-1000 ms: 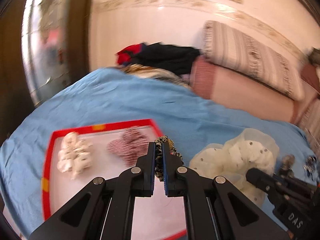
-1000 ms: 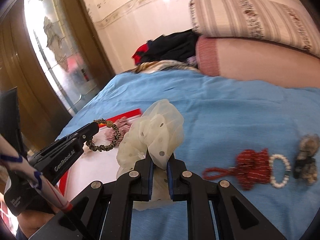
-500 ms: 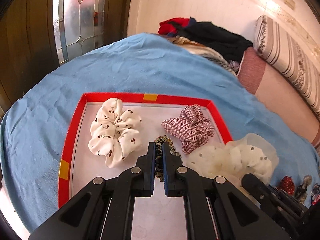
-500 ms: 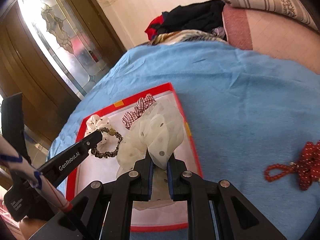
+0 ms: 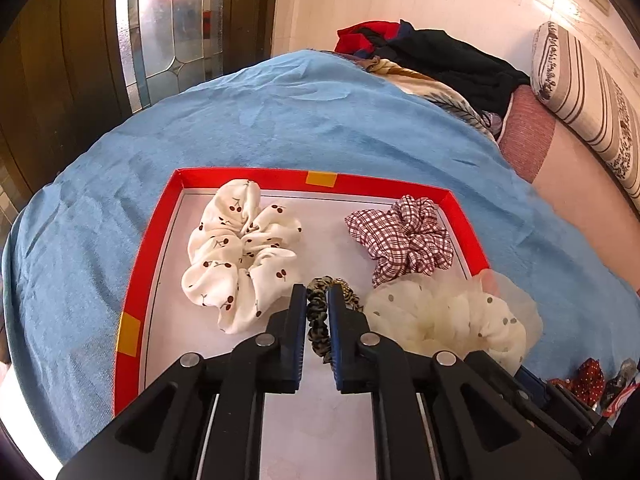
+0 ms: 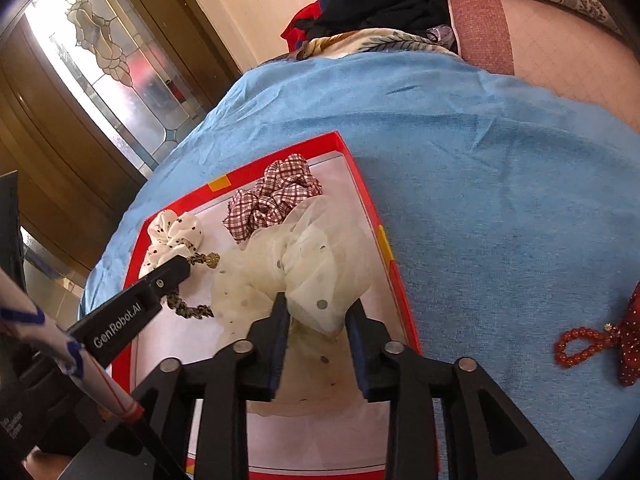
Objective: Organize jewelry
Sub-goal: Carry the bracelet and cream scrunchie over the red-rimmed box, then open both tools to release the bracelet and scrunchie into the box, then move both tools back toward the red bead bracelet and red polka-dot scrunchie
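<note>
Left gripper [image 5: 318,312] pinches leopard scrunchie [image 5: 318,320] over red tray [image 5: 140,280]; right gripper [image 6: 318,312] jaws just opening, spread around cream scrunchie [image 6: 312,272] at tray's 5 o'clock.

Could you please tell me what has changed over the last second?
Both grippers came down over the red tray. The right gripper has just been opening, and the sheer dotted scrunchie lies loose between its jaws. The left gripper stays shut on the leopard hair tie. The cherry and plaid scrunchies stayed put.

My left black plastic gripper [image 5: 318,312] has blue-edged pads and silver screws. My matching right black gripper [image 6: 316,312] sits beside white "GenRobot.AI" lettering.
</note>
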`<state>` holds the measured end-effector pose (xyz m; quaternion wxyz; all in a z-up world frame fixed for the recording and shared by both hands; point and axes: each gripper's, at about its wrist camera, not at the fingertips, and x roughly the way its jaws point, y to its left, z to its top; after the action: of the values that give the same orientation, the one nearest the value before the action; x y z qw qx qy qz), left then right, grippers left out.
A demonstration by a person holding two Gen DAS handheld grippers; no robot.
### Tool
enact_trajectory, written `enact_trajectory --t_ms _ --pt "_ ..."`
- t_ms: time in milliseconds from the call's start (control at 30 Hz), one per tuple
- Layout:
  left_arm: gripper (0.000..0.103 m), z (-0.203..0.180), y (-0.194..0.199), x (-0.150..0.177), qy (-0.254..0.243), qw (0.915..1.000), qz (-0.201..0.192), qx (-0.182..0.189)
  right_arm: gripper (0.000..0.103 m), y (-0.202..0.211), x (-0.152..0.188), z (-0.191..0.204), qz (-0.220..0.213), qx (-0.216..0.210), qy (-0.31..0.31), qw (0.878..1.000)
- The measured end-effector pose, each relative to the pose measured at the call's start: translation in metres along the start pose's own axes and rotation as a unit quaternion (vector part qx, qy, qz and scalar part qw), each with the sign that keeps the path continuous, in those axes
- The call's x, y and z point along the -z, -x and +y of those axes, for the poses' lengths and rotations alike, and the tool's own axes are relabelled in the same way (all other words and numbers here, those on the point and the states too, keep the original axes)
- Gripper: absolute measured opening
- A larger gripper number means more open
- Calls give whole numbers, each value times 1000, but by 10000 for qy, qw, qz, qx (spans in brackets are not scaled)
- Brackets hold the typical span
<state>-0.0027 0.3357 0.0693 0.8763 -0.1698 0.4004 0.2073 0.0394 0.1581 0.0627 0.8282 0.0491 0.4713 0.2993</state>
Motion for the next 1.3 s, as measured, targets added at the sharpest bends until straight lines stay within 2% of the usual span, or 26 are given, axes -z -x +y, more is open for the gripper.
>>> enact_trajectory --t_ms 33,167,367,500,700,933,1033,1167,1200,1233,1300 --pt "11 1 0 0 8 10000 -3 10 41 1 0 -1 26 -14 4 10000" --pt "23 2 6 -2 54 9999 -125 -10 42 10 0 -2 -53 -41 36 10000" --pt "23 1 16 -5 168 9992 -338 94 42 36 3 -4 -256 -100 114 9996" --pt "23 -13 25 -5 77 9984 -519 211 42 65 9 -19 -497 -91 63 9987" --pt "23 -50 35 3 -276 9964 -670 432 42 110 28 -72 -784 83 -302 9964" --pt "23 -107 45 20 -844 9904 -852 690 42 168 54 -163 -1129 573 -1002 9869" --pt "23 -137 46 30 -1139 9862 -817 881 42 186 61 -198 -1245 793 -1237 9813" --pt "23 -173 39 47 -1498 9782 -507 1348 42 189 71 -242 -1236 716 -1631 9762" --pt "23 -183 36 52 -1610 9752 -377 1471 38 183 73 -250 -1144 622 -1698 9768" --pt "23 -194 32 57 -1750 9709 -214 1618 29 177 72 -253 -1031 568 -1728 9779" --pt "23 -209 25 65 -1917 9654 9 1770 28 167 70 -256 -833 507 -1724 9802"
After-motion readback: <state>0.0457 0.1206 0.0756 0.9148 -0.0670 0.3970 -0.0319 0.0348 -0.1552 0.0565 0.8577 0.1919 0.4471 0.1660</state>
